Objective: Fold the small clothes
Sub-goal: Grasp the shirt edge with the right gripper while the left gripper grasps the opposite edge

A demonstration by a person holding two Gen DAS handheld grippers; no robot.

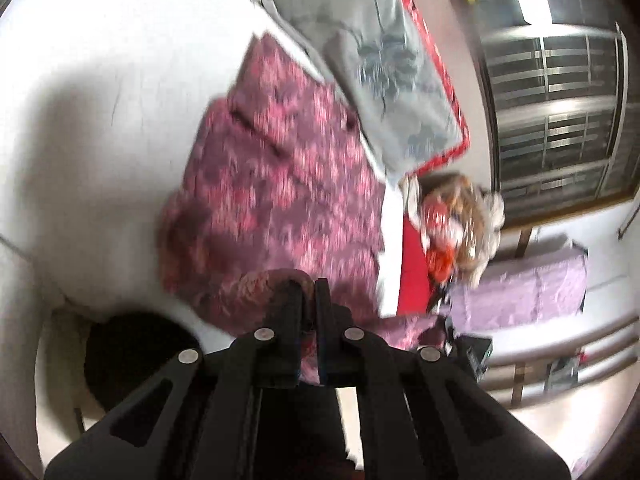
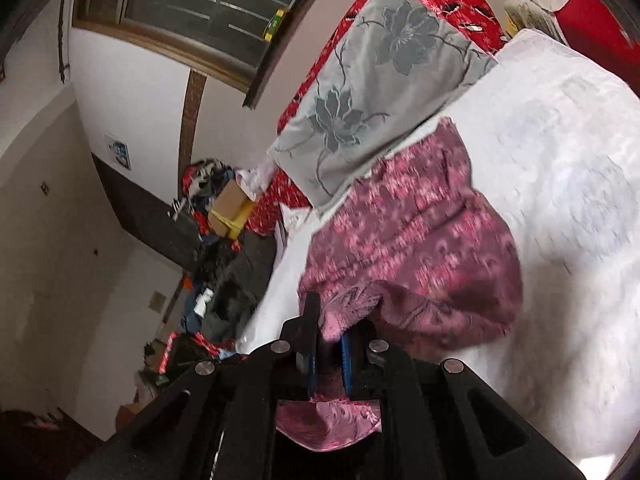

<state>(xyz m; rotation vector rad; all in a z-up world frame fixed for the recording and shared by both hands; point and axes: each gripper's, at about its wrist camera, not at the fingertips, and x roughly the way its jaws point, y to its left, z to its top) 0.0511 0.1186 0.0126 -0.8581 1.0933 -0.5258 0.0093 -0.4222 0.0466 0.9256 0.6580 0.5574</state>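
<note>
A small pink and maroon patterned garment (image 1: 280, 184) lies on a white bedsheet (image 1: 100, 100). My left gripper (image 1: 309, 292) is shut on one near corner of it, with cloth bunched between the fingers. In the right wrist view the same garment (image 2: 420, 232) spreads over the white sheet (image 2: 560, 200). My right gripper (image 2: 332, 320) is shut on another near edge, and a fold of cloth hangs down between and below its fingers. Both views are blurred by motion.
A grey flowered pillow (image 1: 380, 60) on a red quilt lies just beyond the garment, also in the right wrist view (image 2: 360, 92). Cluttered clothes and a cardboard box (image 2: 230, 208) stand beside the bed. A barred window (image 1: 560, 100) and a purple folded quilt (image 1: 532, 284) are behind.
</note>
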